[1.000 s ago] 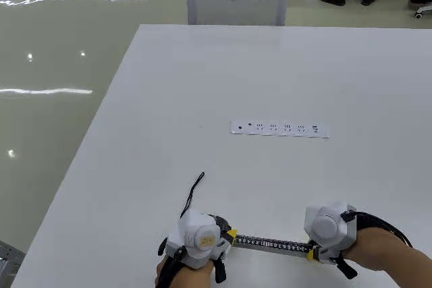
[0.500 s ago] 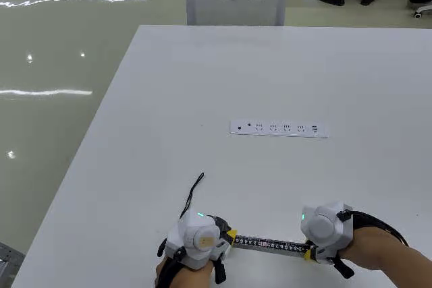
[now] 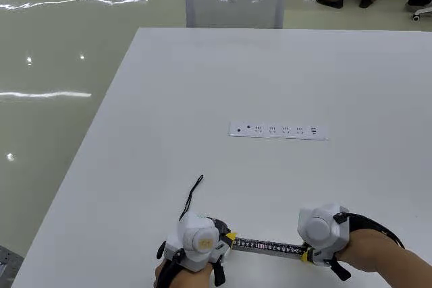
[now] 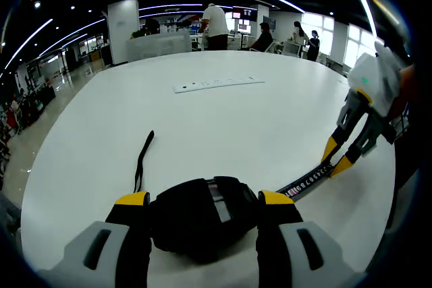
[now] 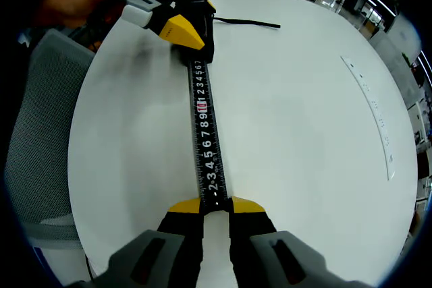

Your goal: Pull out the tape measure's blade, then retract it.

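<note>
The black tape measure case (image 4: 202,219) lies on the white table, and my left gripper (image 4: 204,200) is shut on it, one yellow-tipped finger on each side. Its black wrist strap (image 4: 142,160) trails across the table. The blade (image 5: 206,136) is drawn out, its numbers facing up, and runs from the case (image 5: 200,15) to my right gripper (image 5: 216,204), which is shut on the blade's tip. In the head view the left gripper (image 3: 219,237) and right gripper (image 3: 307,253) sit near the table's front edge with the blade (image 3: 266,245) stretched between them.
A white power strip (image 3: 278,130) lies flat at mid-table beyond the grippers. A grey chair (image 3: 233,5) stands at the far edge of the white table (image 3: 202,85), and people stand on the floor behind it. The table's left edge drops to glossy floor.
My right gripper has drifted a little left toward the case, so the exposed blade is slightly shorter. The left gripper holds its place on the case.
</note>
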The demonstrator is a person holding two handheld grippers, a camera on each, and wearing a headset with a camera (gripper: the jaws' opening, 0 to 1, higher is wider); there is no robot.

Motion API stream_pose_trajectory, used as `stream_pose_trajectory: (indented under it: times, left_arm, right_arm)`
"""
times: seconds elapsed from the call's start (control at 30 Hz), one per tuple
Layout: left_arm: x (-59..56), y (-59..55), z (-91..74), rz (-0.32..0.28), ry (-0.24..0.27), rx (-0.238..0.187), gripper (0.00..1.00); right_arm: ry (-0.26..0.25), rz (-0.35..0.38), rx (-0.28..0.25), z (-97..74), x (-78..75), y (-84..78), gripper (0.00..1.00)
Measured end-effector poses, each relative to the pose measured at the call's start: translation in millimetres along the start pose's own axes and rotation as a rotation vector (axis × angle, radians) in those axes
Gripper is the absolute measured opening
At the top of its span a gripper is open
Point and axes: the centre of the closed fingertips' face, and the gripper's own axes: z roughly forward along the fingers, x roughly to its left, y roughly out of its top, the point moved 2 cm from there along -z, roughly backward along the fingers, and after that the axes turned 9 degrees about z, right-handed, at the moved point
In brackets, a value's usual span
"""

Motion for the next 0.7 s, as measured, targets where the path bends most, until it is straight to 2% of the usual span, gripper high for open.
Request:
stream_pose_trajectory:
  times: [0.7]
  left_arm:
    - [0.7,-1.0,1.0,-0.001,0.001,-0.001,0.59]
  right_arm:
    - [0.004,-0.005,-0.004,1.6,2.1,7.7,0.13]
